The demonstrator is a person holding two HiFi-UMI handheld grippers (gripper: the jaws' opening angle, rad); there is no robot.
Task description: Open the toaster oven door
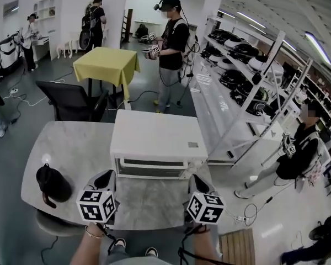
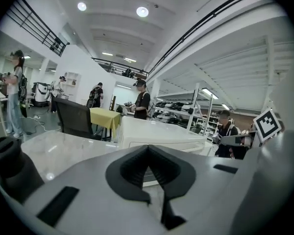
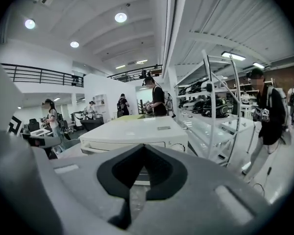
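Toaster oven (image 1: 154, 139) at 12 o'clock, door shut; left gripper (image 1: 103, 177) and right gripper (image 1: 197, 181) both closed, empty, so reaching in unopened likely skids off door handle (image 1: 150, 173) or shoves oven back.

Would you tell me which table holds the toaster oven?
The near marble table holds the toaster oven; the yellow-clothed table stands farther back.
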